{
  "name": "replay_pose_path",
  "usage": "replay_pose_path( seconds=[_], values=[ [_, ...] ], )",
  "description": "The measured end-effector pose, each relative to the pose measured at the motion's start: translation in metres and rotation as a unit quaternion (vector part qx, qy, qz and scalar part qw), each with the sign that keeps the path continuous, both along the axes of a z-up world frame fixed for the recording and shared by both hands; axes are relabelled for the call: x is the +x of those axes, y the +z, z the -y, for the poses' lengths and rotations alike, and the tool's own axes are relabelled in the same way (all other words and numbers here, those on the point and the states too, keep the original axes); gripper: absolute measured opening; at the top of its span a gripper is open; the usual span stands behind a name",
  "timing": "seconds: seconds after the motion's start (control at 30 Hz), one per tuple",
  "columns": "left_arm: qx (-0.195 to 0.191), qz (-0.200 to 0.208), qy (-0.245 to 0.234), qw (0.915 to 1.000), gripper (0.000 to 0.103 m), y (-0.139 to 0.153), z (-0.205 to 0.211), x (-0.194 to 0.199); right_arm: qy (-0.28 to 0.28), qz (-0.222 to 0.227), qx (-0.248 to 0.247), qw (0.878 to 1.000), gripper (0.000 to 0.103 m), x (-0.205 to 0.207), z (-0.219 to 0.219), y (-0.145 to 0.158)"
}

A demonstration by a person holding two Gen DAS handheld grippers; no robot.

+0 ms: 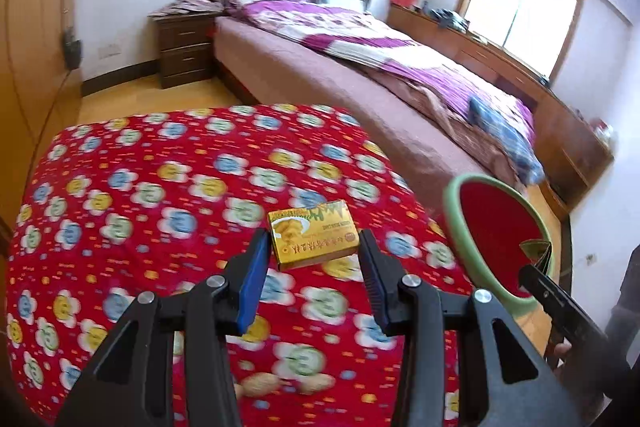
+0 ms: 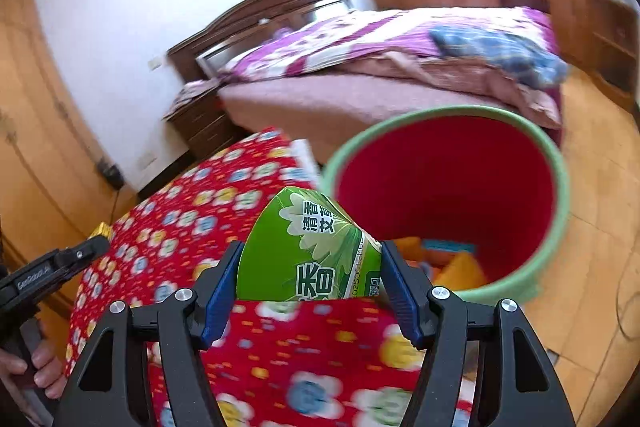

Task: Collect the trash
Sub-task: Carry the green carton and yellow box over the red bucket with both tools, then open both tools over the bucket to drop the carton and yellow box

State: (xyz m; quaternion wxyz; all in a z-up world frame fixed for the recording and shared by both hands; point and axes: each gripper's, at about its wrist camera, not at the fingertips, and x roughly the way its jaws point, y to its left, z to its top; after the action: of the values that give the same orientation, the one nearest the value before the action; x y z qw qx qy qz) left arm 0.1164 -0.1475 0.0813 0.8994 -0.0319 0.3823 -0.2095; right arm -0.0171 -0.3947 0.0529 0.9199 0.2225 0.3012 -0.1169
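Note:
A small gold box [image 1: 310, 239] lies on the red flowered cloth [image 1: 160, 187]. My left gripper [image 1: 314, 245] is open, its blue pads on either side of the box's near end, not pressing it. My right gripper [image 2: 310, 259] is shut on a green carton [image 2: 308, 247] and holds it near the rim of a green bin with a red inside [image 2: 448, 187]. The bin holds orange and blue trash at its bottom. In the left wrist view the bin [image 1: 492, 227] stands right of the cloth with the right gripper [image 1: 536, 259] at its mouth.
Peanut shells [image 1: 260, 385] lie on the cloth near the front edge. A bed with a purple quilt [image 1: 380, 47] stands beyond. A dark nightstand [image 1: 186, 43] is by the headboard, and a wooden cabinet [image 1: 560, 123] runs under the window.

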Motion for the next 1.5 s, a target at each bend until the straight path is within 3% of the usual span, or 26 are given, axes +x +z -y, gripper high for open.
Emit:
replay_pose_path(
  seconds=[0.3, 0.8, 1.03, 1.23, 1.5],
  values=[
    [0.012, -0.008, -0.092, 0.9957, 0.045, -0.012, 0.086, -0.014, -0.074, 0.001, -0.005, 0.997, 0.068, -0.036, 0.060, -0.007],
    [0.033, -0.022, -0.194, 0.9803, 0.045, -0.043, 0.189, -0.009, -0.095, 0.016, -0.002, 0.995, 0.068, -0.040, 0.103, -0.019],
    [0.026, -0.034, -0.216, 0.9755, 0.046, -0.054, 0.204, -0.010, -0.090, 0.006, -0.007, 0.996, 0.068, -0.030, 0.114, -0.024],
    [0.026, -0.040, -0.213, 0.9758, 0.063, -0.058, 0.205, -0.009, -0.087, 0.000, -0.017, 0.996, 0.068, -0.024, 0.117, -0.027],
    [0.031, -0.038, -0.208, 0.9769, 0.063, -0.061, 0.201, -0.014, -0.080, 0.007, -0.013, 0.997, 0.070, -0.024, 0.119, -0.027]
  ],
)
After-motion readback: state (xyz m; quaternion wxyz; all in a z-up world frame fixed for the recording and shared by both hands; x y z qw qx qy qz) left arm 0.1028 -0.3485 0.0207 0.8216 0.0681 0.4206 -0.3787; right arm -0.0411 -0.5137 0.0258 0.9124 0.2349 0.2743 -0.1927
